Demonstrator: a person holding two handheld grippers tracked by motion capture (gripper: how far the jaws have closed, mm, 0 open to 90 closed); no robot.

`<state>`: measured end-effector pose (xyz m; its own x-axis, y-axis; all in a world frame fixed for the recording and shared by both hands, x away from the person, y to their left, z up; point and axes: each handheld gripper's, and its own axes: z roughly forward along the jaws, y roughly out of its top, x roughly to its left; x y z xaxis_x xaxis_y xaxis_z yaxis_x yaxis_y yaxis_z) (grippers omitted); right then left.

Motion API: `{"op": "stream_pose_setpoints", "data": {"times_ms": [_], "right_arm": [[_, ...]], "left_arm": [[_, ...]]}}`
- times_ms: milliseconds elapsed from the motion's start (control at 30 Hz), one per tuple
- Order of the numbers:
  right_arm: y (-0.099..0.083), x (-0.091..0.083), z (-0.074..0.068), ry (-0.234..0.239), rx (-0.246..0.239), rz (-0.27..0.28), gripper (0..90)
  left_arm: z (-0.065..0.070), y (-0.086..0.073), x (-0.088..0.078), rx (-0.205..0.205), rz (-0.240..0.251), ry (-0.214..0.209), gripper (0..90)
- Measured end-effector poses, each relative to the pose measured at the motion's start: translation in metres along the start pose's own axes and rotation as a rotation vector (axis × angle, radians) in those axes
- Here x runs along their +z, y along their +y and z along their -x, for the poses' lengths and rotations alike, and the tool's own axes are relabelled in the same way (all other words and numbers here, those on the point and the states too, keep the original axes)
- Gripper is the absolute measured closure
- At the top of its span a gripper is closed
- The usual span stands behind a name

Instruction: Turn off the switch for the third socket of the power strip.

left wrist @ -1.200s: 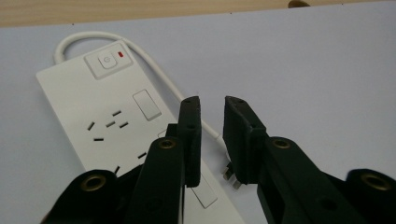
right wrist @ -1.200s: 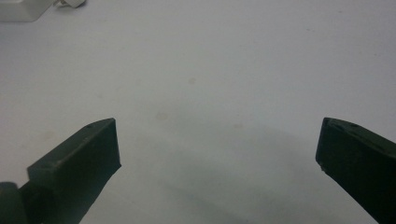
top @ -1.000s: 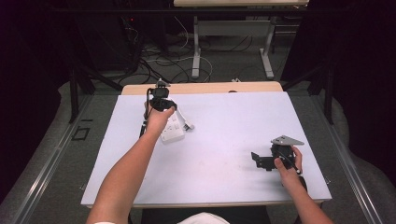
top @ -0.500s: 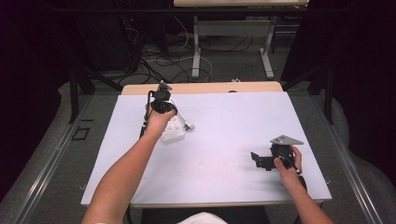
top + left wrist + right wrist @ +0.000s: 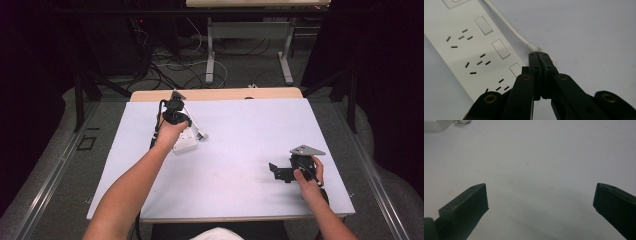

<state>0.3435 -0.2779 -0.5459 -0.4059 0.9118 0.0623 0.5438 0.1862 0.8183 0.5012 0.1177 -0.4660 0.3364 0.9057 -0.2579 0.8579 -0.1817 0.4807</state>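
A white power strip (image 5: pixel 471 47) with several sockets and rocker switches lies on the white table; in the high view the power strip (image 5: pixel 184 143) sits left of centre. Its thin white cable (image 5: pixel 506 26) runs beside it and ends in a small plug (image 5: pixel 552 58). My left gripper (image 5: pixel 539 53) is shut, its tips over that plug end; I cannot tell whether they touch it. In the high view the left gripper (image 5: pixel 173 111) is held just behind the strip. My right gripper (image 5: pixel 540 197) is open above bare table, and that same right gripper (image 5: pixel 275 170) sits near the front right.
The white table top (image 5: pixel 240 130) has wide free room between the two hands. A wooden edge (image 5: pixel 220 94) runs along its far side. Beyond it are floor cables (image 5: pixel 175 65) and the metal legs (image 5: pixel 210 55) of another table.
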Motion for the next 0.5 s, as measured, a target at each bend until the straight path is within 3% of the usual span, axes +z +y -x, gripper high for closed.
{"op": "stream_pose_setpoints", "data": {"times_ms": [500], "right_arm": [[0.001,0.000,-0.003,0.002,0.010,-0.004,0.0]], "left_arm": [[-0.001,-0.011,0.005,0.011,-0.044,-0.004,89.9]]}}
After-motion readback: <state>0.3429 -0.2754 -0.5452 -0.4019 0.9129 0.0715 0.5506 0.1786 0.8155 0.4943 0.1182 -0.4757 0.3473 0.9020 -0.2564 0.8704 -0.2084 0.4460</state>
